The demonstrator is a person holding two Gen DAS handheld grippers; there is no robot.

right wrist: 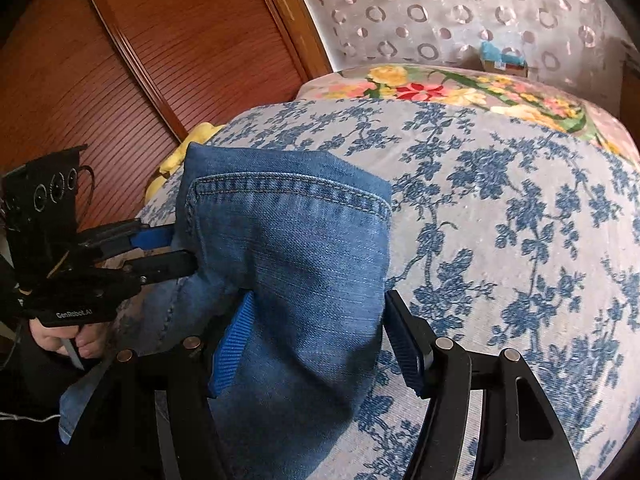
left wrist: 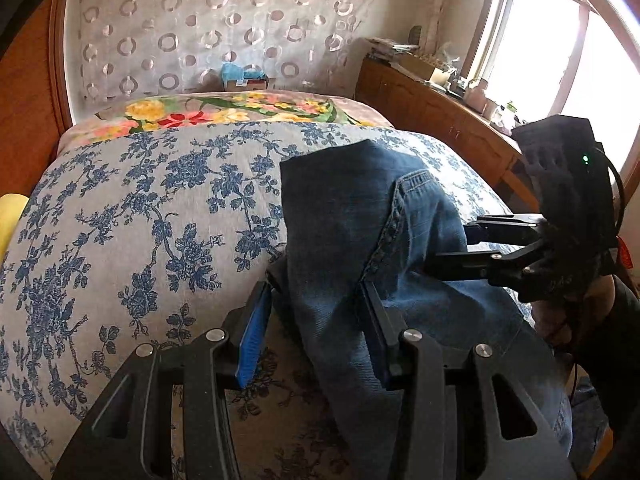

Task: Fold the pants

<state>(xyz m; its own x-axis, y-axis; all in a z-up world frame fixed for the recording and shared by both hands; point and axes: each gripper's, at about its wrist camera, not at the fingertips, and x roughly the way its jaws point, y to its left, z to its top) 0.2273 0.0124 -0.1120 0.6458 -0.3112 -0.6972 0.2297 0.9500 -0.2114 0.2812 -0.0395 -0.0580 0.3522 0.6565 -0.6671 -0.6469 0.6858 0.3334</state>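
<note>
Here, on the floral bed (left wrist: 120,216) | jeans (left wrist: 340,208) lifted, hem end toward 12 o'clock | left gripper (left wrist: 316,320) and right gripper (right wrist: 316,340) each stand wide with denim draped between the fingers; whether either grips is unclear | long axis runs away from both, equally near.

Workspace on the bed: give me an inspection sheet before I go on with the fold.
Surface: bed in a blue floral cover, with a bright flowered blanket at the far end.
Job's things: jeans bunched and raised between both tools.
Clutter: small box with something blue at the head of the bed; a yellow item at the bed's edge.
Grippers: left gripper and right gripper each have denim between the jaws; whether they pinch it cannot be told.
Cables: black cable on the right tool.
Surroundings: wooden sideboard crowded with items, bright window, wooden slatted door.
</note>
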